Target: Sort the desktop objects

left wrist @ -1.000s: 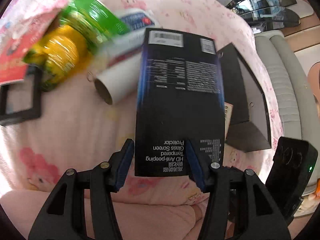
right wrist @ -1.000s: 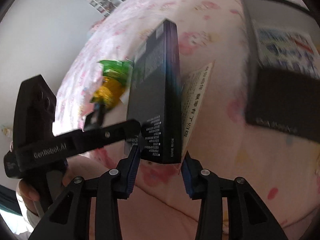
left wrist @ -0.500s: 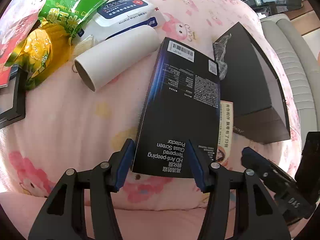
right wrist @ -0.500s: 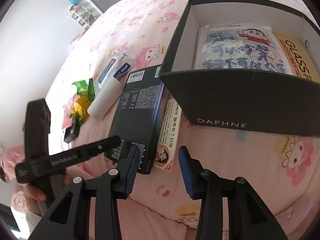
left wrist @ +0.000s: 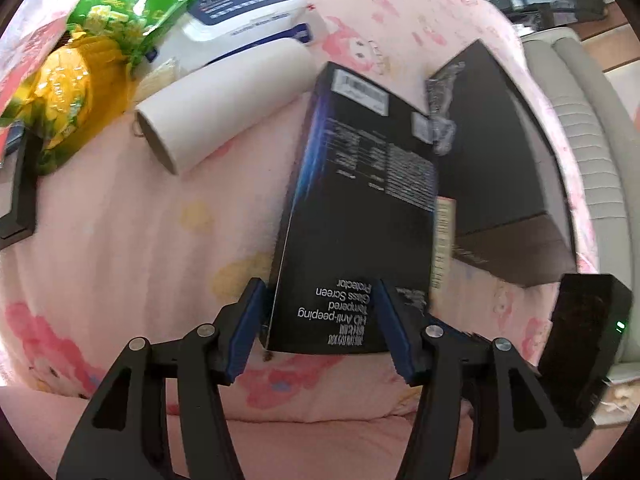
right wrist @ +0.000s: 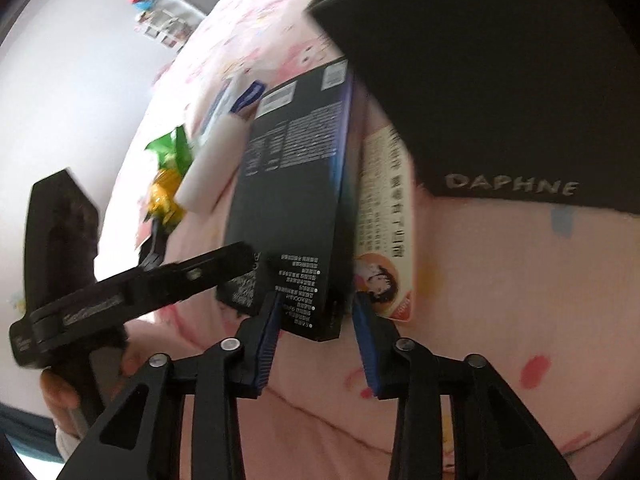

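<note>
A black screen protector box (left wrist: 360, 208) is tilted up off the pink cloth, its near end between my left gripper's (left wrist: 322, 332) blue pads. The left gripper is shut on it, one finger on its left edge and the other across its printed face. In the right wrist view the same box (right wrist: 296, 184) stands on its long edge. Its near corner sits between the fingers of my right gripper (right wrist: 316, 320), which is open. The left gripper's finger (right wrist: 224, 264) reaches in from the left and touches the box. A cartoon card (right wrist: 384, 220) lies flat just right of the box.
A black DAPHNE box (right wrist: 500, 100) stands close on the right, also the black box (left wrist: 500, 168). Behind lie a white roll (left wrist: 224, 108), a wipes pack (left wrist: 244, 12) and a green-yellow snack bag (left wrist: 80, 60). A black frame (left wrist: 16, 200) is at the left edge. A hand (right wrist: 60, 392) holds the left gripper.
The screen protector box has tipped up from nearly flat onto its edge in the left gripper. The right gripper has dropped low and closed in around its near corner.
</note>
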Available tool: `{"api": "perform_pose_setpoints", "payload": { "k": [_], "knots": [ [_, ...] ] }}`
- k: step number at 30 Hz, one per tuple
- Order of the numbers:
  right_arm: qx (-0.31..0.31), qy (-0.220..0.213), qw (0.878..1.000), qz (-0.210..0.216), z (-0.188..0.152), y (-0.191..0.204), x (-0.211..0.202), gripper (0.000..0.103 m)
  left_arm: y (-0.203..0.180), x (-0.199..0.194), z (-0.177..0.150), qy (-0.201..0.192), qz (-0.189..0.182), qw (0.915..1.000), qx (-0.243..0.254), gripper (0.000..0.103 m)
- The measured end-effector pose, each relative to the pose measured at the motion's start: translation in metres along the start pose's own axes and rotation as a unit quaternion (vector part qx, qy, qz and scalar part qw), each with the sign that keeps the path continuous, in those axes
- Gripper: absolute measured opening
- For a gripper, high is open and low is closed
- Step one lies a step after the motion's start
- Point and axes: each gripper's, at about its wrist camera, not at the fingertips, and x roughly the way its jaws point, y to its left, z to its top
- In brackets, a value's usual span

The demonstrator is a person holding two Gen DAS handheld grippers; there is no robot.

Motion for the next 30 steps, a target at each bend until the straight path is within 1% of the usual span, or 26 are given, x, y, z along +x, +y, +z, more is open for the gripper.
{"api": "perform_pose_setpoints", "payload": {
  "k": [3,6,8,11,12,13,14,15,16,17,18,19,21,25,26,28,30],
  "knots": [
    [-0.007,-0.017,1.0,-0.017,0.0,0.0,-0.006,0.028,-0.006,-0.002,-0.002,-0.003,-0.017,0.9997,0.016,0.057],
    [-0.015,-0.02,0.999,-0.02,-0.001,0.001,-0.007,0.028,-0.016,-0.006,-0.006,-0.011,-0.005,0.9992,0.039,0.057],
    [-0.02,-0.019,0.999,-0.019,-0.001,0.003,-0.006,0.028,-0.022,-0.011,-0.008,-0.028,-0.002,0.9981,0.056,0.057],
    [-0.027,-0.019,0.999,-0.016,-0.002,0.007,-0.005,0.028,-0.028,-0.026,-0.013,-0.067,-0.007,0.9949,0.075,0.057],
    [-0.03,-0.019,0.999,-0.015,-0.002,0.008,-0.004,0.028,-0.03,-0.027,-0.012,-0.074,-0.019,0.9939,0.079,0.057],
    [-0.032,-0.018,0.999,-0.015,-0.002,0.009,-0.004,0.028,-0.034,-0.025,-0.011,-0.077,-0.037,0.9931,0.081,0.051],
    [-0.035,-0.018,0.999,-0.014,-0.002,0.01,-0.003,0.027,-0.037,-0.023,-0.009,-0.079,-0.055,0.9919,0.082,0.051],
    [-0.037,-0.018,0.999,-0.013,-0.003,0.011,-0.003,0.027,-0.04,-0.023,-0.01,-0.083,-0.062,0.9911,0.083,0.051],
    [-0.04,-0.018,0.999,-0.012,-0.003,0.013,-0.003,0.027,-0.04,-0.024,-0.015,-0.089,-0.048,0.9911,0.086,0.051],
    [-0.042,-0.018,0.999,-0.011,-0.003,0.014,-0.002,0.027,-0.04,-0.023,-0.019,-0.091,-0.022,0.992,0.084,0.051],
    [-0.044,-0.018,0.999,-0.012,-0.003,0.015,-0.002,0.027,-0.039,-0.019,-0.02,-0.089,-0.004,0.993,0.078,0.05],
    [-0.043,-0.02,0.999,-0.015,-0.003,0.014,-0.003,0.027,-0.033,-0.019,-0.019,-0.087,0.002,0.9941,0.064,0.05],
    [-0.033,-0.031,0.999,-0.02,-0.001,0.012,-0.008,0.027,-0.018,-0.023,-0.015,-0.081,0.004,0.9962,0.032,0.05],
    [-0.022,-0.049,0.998,-0.03,0.003,0.007,-0.017,0.027,0.005,-0.015,-0.001,-0.06,0.01,0.9977,-0.03,0.05],
    [-0.02,-0.047,0.998,-0.029,0.003,0.007,-0.016,0.027,0.009,-0.009,0.002,-0.045,0.016,0.998,-0.042,0.05],
    [-0.021,-0.039,0.999,-0.029,0.002,0.009,-0.009,0.027,0.013,0.002,0.004,-0.013,0.023,0.9985,-0.049,0.053],
    [-0.025,-0.035,0.999,-0.031,0.001,0.013,-0.003,0.027,0.013,0.002,0.004,-0.008,0.021,0.9987,-0.046,0.057]
  ]
}}
